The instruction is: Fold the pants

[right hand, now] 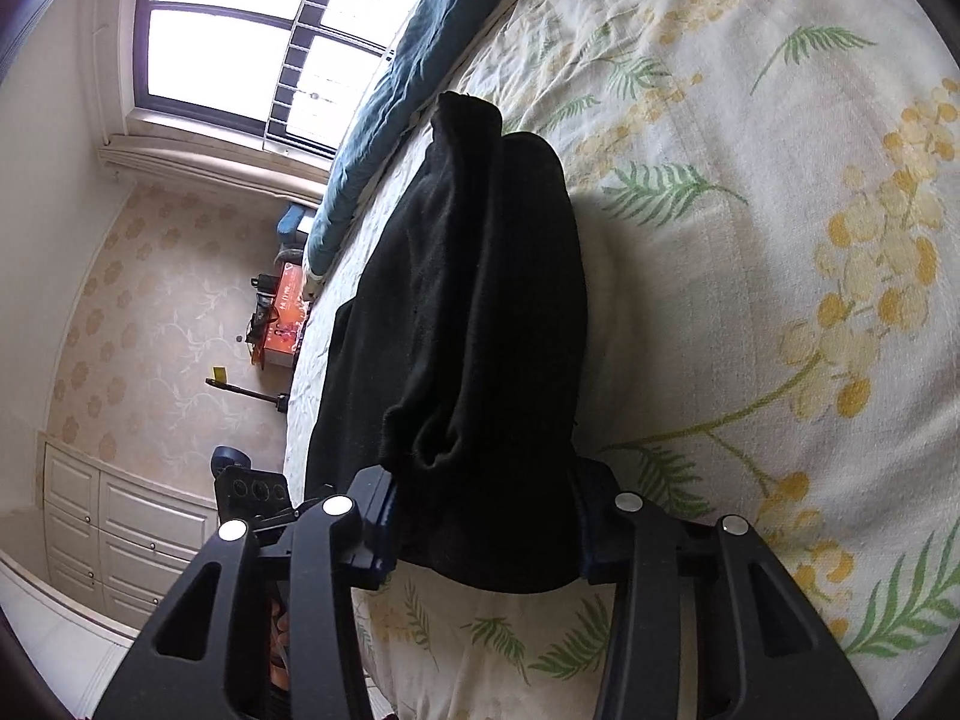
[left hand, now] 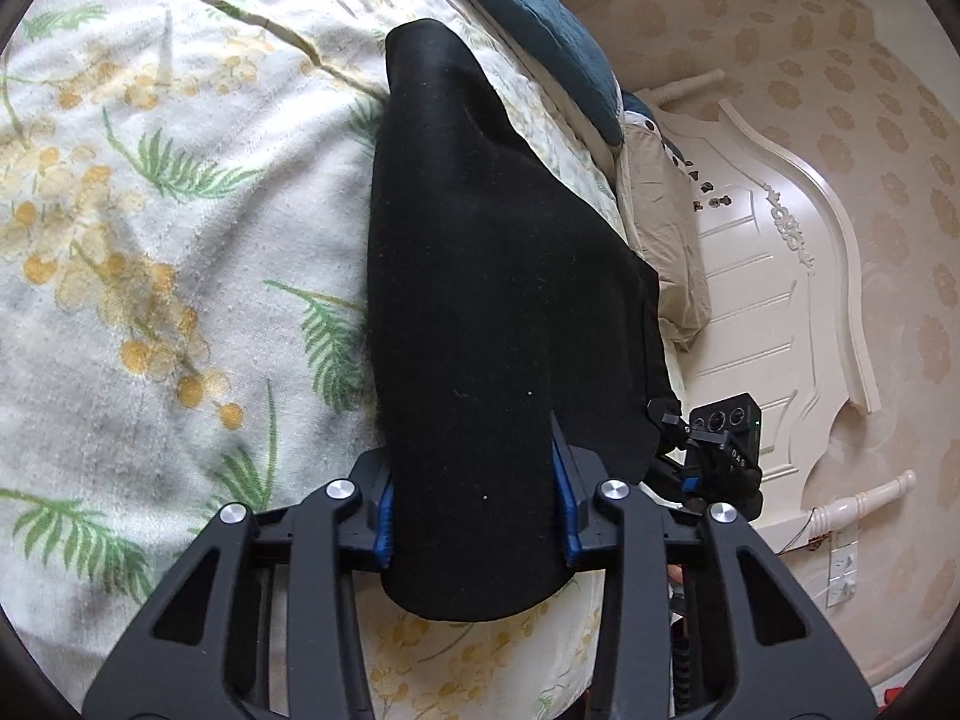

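The black pants (left hand: pixel 480 300) lie bunched lengthwise on the bed's floral bedspread (left hand: pixel 150 240), close to the bed's edge on the headboard (left hand: pixel 780 276) side. The left gripper (left hand: pixel 477 516) has its blue-padded fingers (left hand: pixel 384 516) clamped on one end of the cloth, and the right gripper (right hand: pixel 486 534) likewise pinches the other end of the pants (right hand: pixel 468 312). Wide bare bedspread (right hand: pixel 750 240) spreads beyond, with a dark blue duvet (right hand: pixel 408 90) along the far edge.
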The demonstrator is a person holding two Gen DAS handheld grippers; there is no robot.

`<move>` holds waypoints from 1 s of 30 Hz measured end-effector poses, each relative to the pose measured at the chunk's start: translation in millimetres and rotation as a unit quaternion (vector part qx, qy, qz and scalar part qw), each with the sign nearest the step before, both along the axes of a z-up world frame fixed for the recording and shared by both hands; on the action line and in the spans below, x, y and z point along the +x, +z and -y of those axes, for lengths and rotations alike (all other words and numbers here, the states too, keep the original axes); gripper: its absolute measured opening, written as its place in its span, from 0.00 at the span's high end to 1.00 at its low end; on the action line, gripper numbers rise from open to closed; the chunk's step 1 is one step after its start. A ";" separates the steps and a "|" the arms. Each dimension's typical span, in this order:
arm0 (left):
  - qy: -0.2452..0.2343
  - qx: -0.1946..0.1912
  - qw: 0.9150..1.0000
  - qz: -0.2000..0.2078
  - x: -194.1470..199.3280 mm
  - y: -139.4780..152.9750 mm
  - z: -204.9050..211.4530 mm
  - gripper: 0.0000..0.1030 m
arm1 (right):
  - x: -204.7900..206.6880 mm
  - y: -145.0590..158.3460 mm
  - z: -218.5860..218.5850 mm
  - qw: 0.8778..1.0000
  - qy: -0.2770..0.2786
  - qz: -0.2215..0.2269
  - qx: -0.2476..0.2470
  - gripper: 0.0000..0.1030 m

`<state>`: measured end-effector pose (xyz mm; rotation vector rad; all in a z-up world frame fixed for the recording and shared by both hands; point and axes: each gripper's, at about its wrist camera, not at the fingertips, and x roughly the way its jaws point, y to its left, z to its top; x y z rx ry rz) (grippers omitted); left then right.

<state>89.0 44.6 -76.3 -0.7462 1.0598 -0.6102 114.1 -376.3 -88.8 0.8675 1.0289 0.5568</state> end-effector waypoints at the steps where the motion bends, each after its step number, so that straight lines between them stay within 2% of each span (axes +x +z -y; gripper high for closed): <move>1: -0.001 0.006 1.000 0.003 -1.2 1.5 0.8 0.64 | -0.5 -0.1 -0.6 1.000 0.000 0.000 0.000 0.59; 9: -0.003 0.041 0.999 0.019 -15.9 11.9 2.2 0.65 | -9.9 4.3 -4.3 1.000 0.007 0.002 -0.001 0.61; 30: 0.008 0.030 0.999 0.010 -49.0 7.2 -15.1 0.65 | -44.1 3.2 -22.6 1.000 0.017 -0.001 0.011 0.61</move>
